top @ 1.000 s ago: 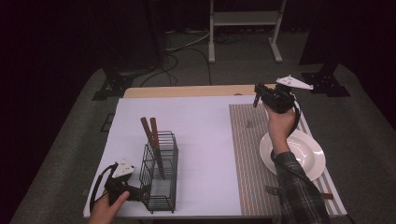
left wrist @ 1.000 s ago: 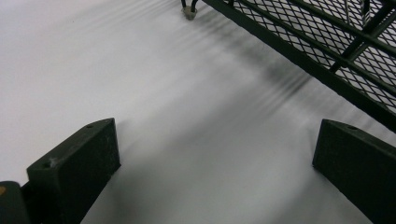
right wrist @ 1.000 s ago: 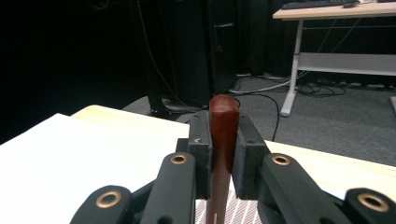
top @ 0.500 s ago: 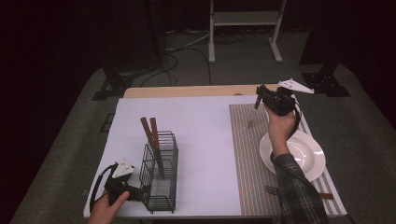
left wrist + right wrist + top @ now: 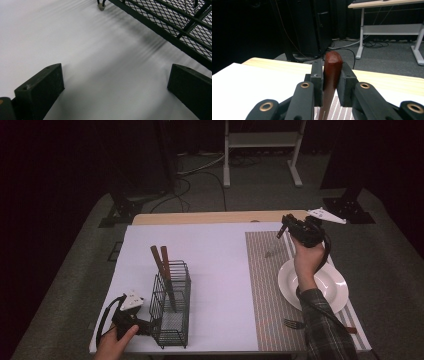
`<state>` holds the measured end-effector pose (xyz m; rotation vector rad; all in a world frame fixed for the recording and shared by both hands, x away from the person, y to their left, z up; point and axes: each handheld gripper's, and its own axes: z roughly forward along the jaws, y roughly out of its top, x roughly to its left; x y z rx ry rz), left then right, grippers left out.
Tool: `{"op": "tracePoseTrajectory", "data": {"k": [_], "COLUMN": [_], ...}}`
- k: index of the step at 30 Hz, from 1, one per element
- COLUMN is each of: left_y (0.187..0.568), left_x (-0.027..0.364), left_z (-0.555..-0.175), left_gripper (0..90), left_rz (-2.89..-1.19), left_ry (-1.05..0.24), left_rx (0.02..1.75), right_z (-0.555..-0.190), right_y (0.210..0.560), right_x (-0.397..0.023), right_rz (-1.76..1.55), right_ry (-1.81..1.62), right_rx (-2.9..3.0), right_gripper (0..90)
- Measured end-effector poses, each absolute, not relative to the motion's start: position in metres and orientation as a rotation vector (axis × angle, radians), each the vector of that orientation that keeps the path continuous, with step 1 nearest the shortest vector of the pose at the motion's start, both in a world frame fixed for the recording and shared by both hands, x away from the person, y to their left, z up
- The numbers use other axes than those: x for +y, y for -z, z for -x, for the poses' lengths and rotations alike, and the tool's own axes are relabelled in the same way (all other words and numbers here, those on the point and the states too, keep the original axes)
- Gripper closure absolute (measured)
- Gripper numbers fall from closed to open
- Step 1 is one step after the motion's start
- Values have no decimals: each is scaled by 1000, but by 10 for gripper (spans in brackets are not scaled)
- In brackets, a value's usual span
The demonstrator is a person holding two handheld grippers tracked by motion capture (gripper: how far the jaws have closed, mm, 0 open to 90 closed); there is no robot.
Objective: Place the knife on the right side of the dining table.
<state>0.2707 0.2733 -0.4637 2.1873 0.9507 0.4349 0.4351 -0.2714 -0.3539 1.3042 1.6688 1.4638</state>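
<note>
Two wooden handles (image 5: 161,262), wire-mesh caddy (image 5: 171,312)

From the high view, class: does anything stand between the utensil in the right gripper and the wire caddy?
Nothing visible does. The right gripper holds the wooden-handled utensil above the striped placemat; bare white table cover lies between it and the wire caddy.

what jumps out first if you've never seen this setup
The right gripper raised above the far end of the striped placemat, its fingers shut on a reddish-brown wooden utensil handle. Next, the black wire mesh caddy at the near left of the white table cover, two wooden handles standing in it, with the open left gripper beside it.
</note>
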Motion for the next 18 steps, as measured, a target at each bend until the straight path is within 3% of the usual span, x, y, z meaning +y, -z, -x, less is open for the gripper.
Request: {"op": "tracePoseTrajectory", "data": {"k": [18], "left_y": [464], "left_x": [273], "left_z": [-271], "left_gripper": [0], "left_rz": [-2186], "left_ry": [-433], "left_rx": [952], "right_z": [-434], "right_y": [358], "right_x": [-288], "right_rz": [-1365], "right_ry": [-1445], "right_rx": [1645], "right_gripper": [707]}}
